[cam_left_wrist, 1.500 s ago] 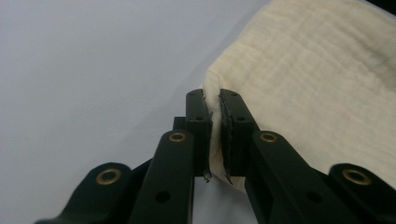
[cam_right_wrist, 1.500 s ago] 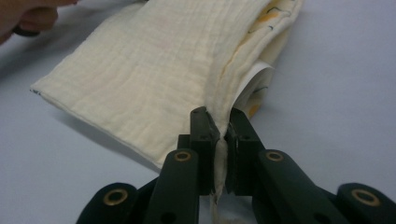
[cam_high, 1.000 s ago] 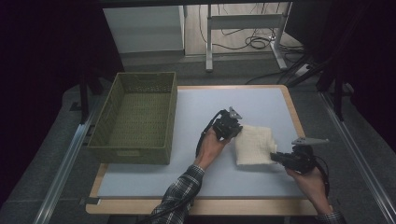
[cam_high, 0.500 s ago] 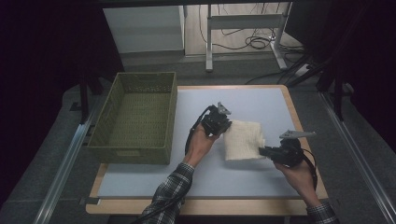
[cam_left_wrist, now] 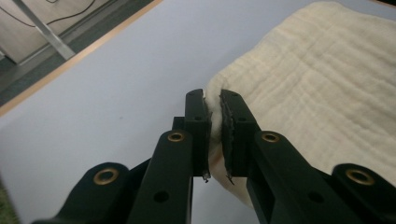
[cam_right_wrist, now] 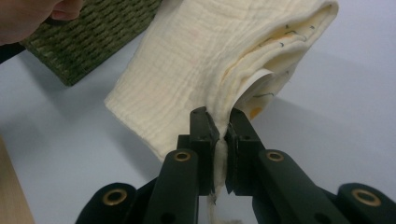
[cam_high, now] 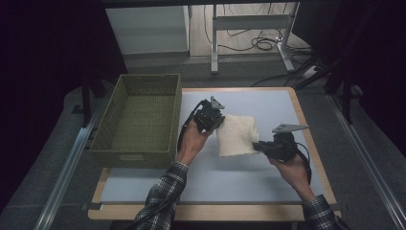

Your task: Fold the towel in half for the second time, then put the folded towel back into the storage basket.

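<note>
**Folded cloth at risk of slipping or unfolding in transit**

A folded cream cloth is being held above the middle of the worktop, nearer its far edge, just beside the green basket. Its left edge is being pinched by the left tongs and its right corner by the right tongs, both pressed tight on the fabric. Only thin margins are being gripped, so an edge could be pulled free. Layers are gaping at the right-hand side, so the fold could be lost if the two hands are drawn apart unevenly.
</note>
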